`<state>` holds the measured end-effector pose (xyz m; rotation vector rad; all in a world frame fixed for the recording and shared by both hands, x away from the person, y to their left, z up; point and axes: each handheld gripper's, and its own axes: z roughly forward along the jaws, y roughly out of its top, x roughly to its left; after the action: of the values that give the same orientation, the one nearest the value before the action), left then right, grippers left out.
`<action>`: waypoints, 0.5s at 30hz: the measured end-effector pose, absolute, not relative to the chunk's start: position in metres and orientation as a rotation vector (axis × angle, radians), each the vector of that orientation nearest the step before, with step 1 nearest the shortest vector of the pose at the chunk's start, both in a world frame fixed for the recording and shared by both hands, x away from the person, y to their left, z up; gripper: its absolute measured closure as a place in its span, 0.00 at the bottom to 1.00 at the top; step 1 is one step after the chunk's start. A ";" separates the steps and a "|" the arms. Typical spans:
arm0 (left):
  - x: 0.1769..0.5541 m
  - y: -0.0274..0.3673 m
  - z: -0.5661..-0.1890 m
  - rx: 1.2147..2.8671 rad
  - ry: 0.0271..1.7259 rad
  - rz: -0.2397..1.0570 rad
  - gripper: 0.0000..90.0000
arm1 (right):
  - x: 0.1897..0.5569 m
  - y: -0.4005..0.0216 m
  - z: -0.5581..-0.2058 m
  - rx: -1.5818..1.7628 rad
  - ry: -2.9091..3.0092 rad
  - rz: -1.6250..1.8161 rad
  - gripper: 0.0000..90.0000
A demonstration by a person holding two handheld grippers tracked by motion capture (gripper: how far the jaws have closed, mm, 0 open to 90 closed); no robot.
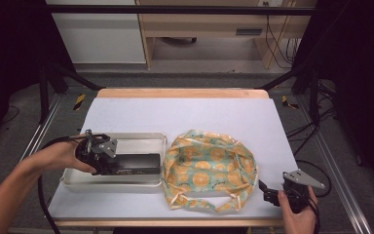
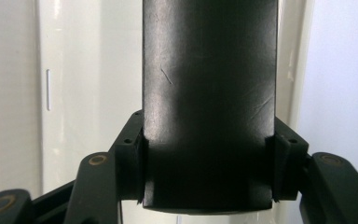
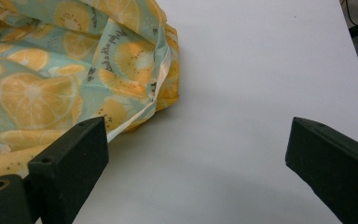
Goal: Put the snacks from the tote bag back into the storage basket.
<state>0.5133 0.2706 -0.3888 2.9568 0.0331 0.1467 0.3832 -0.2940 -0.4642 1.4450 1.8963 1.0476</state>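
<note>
On the left of the counter [image 1: 185, 114], a shallow pale tray [image 1: 141, 139] holds a long black box [image 1: 134, 165] lying flat. The left gripper [image 2: 209, 175] has its fingers [image 2: 133, 158] pinching the near end of that box, pads pressed against both sides. Just right of the tray lies a crumpled orange-print cloth bag [image 1: 209, 168]. At the counter's near right corner, the right gripper [image 3: 196, 158] rests with fingers [image 3: 74, 154] spread wide, holding nothing, one fingertip just beside the bag's edge.
</note>
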 end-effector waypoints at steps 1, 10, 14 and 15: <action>0.514 0.271 -0.389 2.957 0.030 0.144 0.48 | 0.383 -0.294 -0.464 1.447 1.896 1.047 0.07; 0.514 0.269 -0.395 2.946 0.023 0.128 0.48 | 0.383 -0.293 -0.465 1.445 1.903 1.044 0.07; 0.513 0.268 -0.397 2.940 0.019 0.119 0.48 | 0.384 -0.293 -0.466 1.436 1.910 1.036 0.07; 0.513 0.268 -0.397 2.937 0.020 0.115 0.48 | 0.384 -0.293 -0.466 1.434 1.911 1.036 0.07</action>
<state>0.5129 0.2682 -0.3973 2.9372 0.0199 0.1153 0.3842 -0.2926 -0.4657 1.4337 1.9109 1.0363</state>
